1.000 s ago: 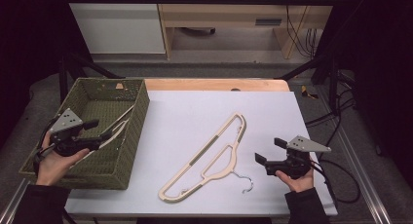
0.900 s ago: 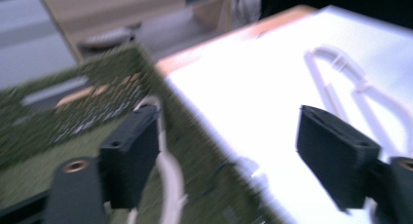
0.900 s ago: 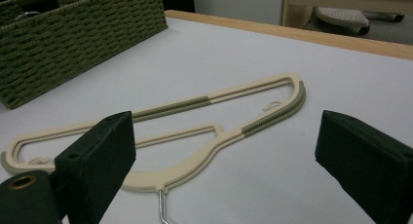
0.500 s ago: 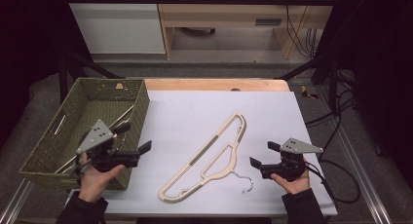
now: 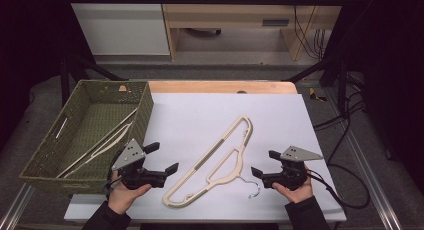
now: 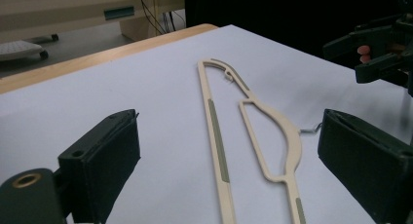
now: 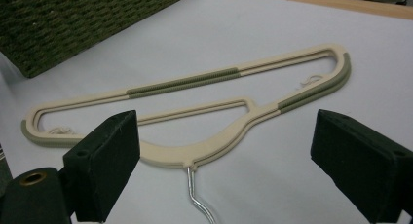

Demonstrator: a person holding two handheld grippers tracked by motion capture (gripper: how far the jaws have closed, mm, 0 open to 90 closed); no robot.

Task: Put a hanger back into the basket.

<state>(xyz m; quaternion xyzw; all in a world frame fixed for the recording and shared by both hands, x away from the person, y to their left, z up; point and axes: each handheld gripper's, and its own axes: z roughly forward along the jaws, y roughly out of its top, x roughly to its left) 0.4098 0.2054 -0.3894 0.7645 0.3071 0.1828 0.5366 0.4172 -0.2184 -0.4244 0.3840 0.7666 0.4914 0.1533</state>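
Two hand-held tools, left tool and right tool (jaws apart, empty), flank the hanger, pointing inward.

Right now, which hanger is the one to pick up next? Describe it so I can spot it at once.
Find the white sheet covering the table, right of the green woven basket. In its middle, between the two grippers, a cream hanger lies flat and slanted, its metal hook toward the right gripper. Unlike the hanger in the basket, it lies out on the sheet.

Left gripper jaws wide apart, right gripper jaws gaping, both level
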